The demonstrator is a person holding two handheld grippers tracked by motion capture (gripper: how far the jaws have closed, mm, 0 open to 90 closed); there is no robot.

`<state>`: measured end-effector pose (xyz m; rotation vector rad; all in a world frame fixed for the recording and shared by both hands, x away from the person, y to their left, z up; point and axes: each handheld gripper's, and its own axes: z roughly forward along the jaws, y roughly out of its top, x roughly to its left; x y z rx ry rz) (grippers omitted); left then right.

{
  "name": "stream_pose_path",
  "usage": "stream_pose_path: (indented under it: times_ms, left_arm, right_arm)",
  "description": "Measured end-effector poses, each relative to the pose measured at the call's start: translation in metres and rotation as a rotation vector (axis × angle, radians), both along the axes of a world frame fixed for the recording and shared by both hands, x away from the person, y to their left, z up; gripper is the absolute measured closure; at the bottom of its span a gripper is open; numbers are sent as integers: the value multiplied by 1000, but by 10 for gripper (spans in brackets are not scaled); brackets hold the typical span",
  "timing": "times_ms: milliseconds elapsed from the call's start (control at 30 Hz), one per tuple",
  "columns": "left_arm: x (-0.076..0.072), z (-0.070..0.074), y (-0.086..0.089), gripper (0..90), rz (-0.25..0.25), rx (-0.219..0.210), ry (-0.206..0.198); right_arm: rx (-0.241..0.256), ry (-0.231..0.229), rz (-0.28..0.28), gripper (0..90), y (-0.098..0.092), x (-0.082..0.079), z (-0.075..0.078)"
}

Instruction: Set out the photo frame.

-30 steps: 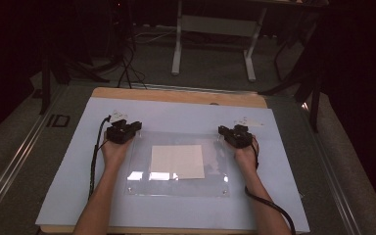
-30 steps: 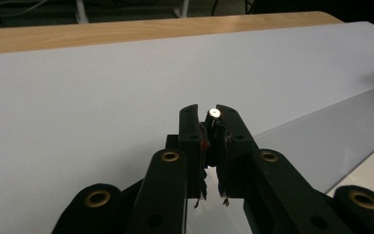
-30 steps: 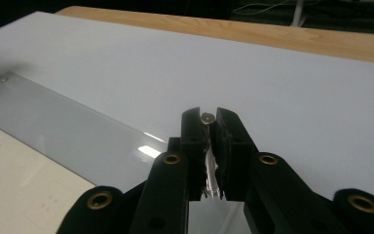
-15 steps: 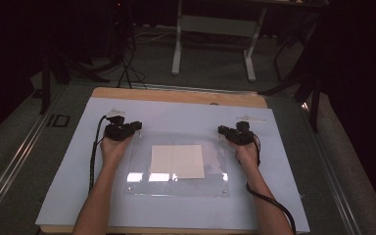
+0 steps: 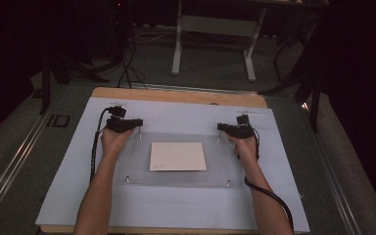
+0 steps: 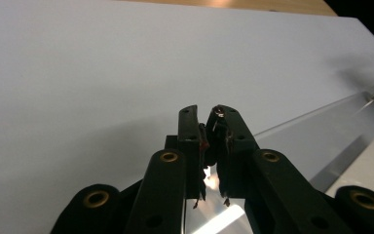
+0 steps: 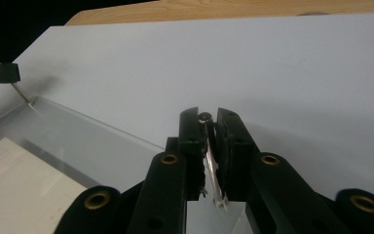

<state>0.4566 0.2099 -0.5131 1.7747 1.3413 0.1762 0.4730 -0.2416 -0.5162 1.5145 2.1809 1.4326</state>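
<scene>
The left gripper (image 5: 138, 122) sits at the far left corner of the clear panel (image 5: 176, 174), its jaws closed on the small metal peg (image 6: 218, 113) that stands up there. Holding the peg rather than the slick edge looks like the sensible way to get purchase on a thin, glassy sheet. The panel lies flat on the pale sheet (image 5: 68, 166) covering the table, with a white card (image 5: 177, 156) under or inside it at the middle; which of the two I cannot tell. Two more pegs (image 5: 128, 179) stand at the panel's near corners, both untouched.

The right gripper (image 5: 219, 127) mirrors the left one at the panel's far right corner, jaws pinched on that corner's peg (image 7: 205, 117). Gripping both far corners at once would keep the panel level and stop it twisting, so the step in hand is probably to lift or set it squarely over the card.

Beyond the panel, a strip of wooden tabletop (image 5: 176, 95) shows past the pale sheet. Farther off the room is dark: a grey floor, a white stand's legs (image 5: 178, 54) and loose cables (image 5: 127, 63).
</scene>
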Motion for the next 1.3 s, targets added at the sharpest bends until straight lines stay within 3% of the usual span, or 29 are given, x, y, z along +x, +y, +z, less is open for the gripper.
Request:
stream_pose_path:
  times_ms: [167,233,433,633,867,1067,1300]
  left_arm:
    - [6,-4,0,829,17,-32,20]
    - [9,-5,-2,836,26,-14,20]
    - [13,-10,-5,848,63,-26,16]
    - [16,-11,-6,847,92,-50,43]
    - [17,-12,-6,843,102,-67,57]
    - [17,-13,-6,842,104,-73,57]
    - [16,-14,-5,837,113,-94,59]
  right_arm:
    - [6,31,-15,829,1,7,1]
    - [12,43,-21,832,1,10,1]
    - [-22,43,-33,851,5,17,1]
    - [-37,41,-49,852,7,18,1]
    - [-136,-9,-32,828,12,13,5]
    - [-188,-79,-20,724,9,2,11]
    - [-179,-152,10,661,-3,-16,17]
